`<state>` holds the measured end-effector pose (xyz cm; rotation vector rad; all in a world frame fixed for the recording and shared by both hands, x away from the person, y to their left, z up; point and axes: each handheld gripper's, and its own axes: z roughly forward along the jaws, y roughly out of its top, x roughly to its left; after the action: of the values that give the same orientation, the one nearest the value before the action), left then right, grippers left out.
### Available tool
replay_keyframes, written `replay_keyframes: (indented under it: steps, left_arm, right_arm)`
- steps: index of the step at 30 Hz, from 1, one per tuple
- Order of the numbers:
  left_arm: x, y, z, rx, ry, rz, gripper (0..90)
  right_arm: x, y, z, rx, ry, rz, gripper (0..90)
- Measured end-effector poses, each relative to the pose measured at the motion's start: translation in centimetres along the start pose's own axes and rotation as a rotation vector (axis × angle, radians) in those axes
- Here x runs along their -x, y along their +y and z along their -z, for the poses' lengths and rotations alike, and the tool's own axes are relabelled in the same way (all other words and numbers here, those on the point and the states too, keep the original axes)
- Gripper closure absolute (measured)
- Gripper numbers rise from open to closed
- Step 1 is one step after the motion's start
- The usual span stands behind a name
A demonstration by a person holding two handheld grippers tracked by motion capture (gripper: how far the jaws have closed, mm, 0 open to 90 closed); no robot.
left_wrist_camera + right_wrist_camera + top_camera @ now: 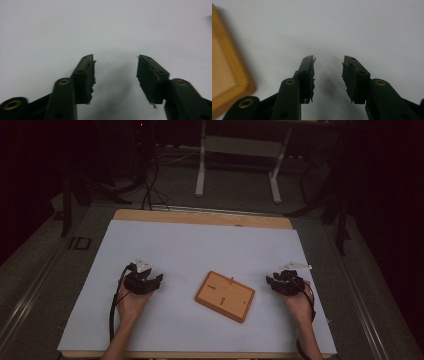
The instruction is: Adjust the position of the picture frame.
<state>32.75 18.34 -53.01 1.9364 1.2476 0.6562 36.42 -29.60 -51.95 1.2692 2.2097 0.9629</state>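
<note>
A flat wooden board [225,296] with a raised rim and small pegs lies on the white table sheet [200,250], between my two hands. My left gripper [143,281] rests on the sheet well left of the board. Its jaws stand apart over bare white surface, so my left gripper [115,58] is open with nothing held. My right gripper [284,281] sits just right of the board. In the right gripper view the right gripper [328,60] is open and empty, and the board's corner [227,75] lies at the left edge.
The sheet covers a wooden table [200,216]. Beyond it, on the dark floor, stand a white table frame [237,160] and loose cables [150,185]. Bare sheet stretches behind and in front of the board.
</note>
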Motion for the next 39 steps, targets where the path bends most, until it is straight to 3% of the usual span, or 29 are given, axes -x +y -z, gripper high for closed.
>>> replay_keyframes:
  steps: [1, 3, 4, 5, 6, 13, 18, 24, 34, 39]
  left_arm:
    - [0.0, 0.0, 0.1, 0.004, -0.011, 0.004, 53.2]
    - [-0.3, -0.1, 0.1, -0.012, -0.050, 0.055, 54.1]
    - [-0.3, -0.1, 0.1, -0.012, -0.050, 0.055, 55.3]
    - [-0.3, -0.1, 0.1, -0.012, -0.050, 0.055, 55.3]
    - [-0.4, -0.3, 0.2, -0.006, -0.081, 0.081, 55.3]
    - [0.6, 0.0, 1.0, 0.039, -0.118, -0.009, 52.6]
    - [1.0, 0.2, 1.4, 0.068, -0.156, -0.051, 52.8]
    - [1.7, 0.2, 1.2, 0.044, -0.191, -0.095, 55.0]
    - [2.1, 0.3, 1.1, 0.051, -0.217, -0.111, 55.4]
    - [2.4, 0.3, 1.1, 0.054, -0.232, -0.130, 55.5]
  right_arm:
    - [-0.2, 0.1, 0.0, 0.000, 0.010, 0.005, 59.8]
    - [-0.5, 0.2, -0.1, -0.001, 0.024, 0.020, 57.1]
    - [-0.5, 0.2, -0.1, -0.001, 0.024, 0.020, 57.1]
    - [-0.6, 0.3, -0.1, 0.001, 0.040, 0.021, 57.1]
    - [-0.7, 0.4, -0.2, 0.004, 0.085, 0.014, 54.5]
    - [-1.4, 0.8, 0.0, 0.000, 0.107, 0.044, 56.2]
    - [-2.3, 1.2, 0.0, 0.006, 0.153, 0.056, 61.9]
    - [-3.3, 1.7, -0.1, 0.015, 0.212, 0.060, 64.7]
    - [-5.4, 2.2, -0.5, 0.004, 0.265, 0.146, 64.7]
    - [-5.8, 2.4, -0.4, 0.020, 0.291, 0.141, 64.6]
